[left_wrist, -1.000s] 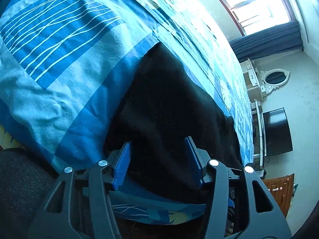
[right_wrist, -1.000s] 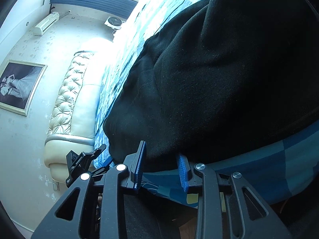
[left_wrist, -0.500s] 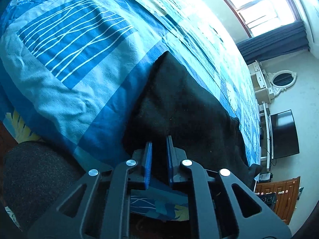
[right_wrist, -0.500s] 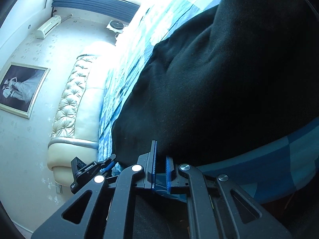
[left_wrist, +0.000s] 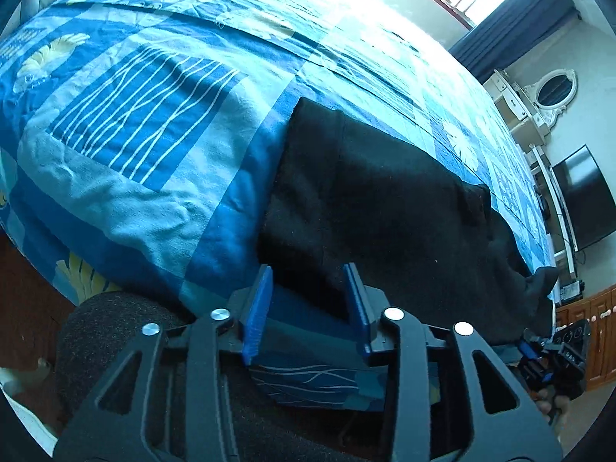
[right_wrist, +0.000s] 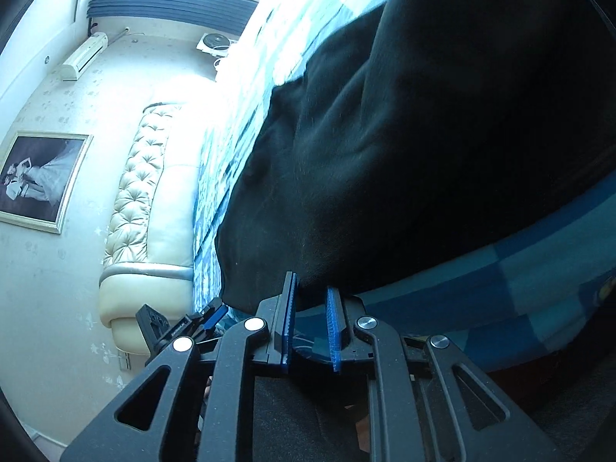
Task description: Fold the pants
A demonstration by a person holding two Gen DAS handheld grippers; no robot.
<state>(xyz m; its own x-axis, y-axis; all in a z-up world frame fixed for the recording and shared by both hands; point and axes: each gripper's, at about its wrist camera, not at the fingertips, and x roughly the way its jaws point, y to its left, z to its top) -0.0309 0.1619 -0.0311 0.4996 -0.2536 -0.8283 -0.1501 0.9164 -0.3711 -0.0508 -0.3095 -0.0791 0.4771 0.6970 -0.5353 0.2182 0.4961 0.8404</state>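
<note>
Blue patchwork bedding [left_wrist: 161, 161] fills most of what I see from the left wrist camera, a quilt of pale and deep blue squares with white line patterns, spread over a bed that runs back toward a bright window with dark curtains [left_wrist: 508, 34]. Off to the right of that view I make out a white dresser with an oval mirror [left_wrist: 554, 86] and a dark television [left_wrist: 585, 200] against the wall. The black pants [left_wrist: 385, 208] lie along the near edge of the bed, one squared end pointing up the quilt and the rest trailing right to a rumpled end near the bed's corner. My left gripper [left_wrist: 308, 300] sits at that near edge with its blue pads spread wide apart; the dark hem reaches down between the two tips, but nothing is pinched, and below it I see only bedding in the gap. From the right wrist camera the pants [right_wrist: 423, 146] loom large and creased, draped over the blue cover [right_wrist: 519, 281]. My right gripper [right_wrist: 311, 308] is parted as well, though more narrowly, its pads flanking the lowest fold of the black cloth without closing on it; the fabric edge sits just at the fingertips. Beyond it stand a cream tufted headboard [right_wrist: 142, 192], a framed picture [right_wrist: 34, 177] and a wall air conditioner [right_wrist: 82, 56].
</note>
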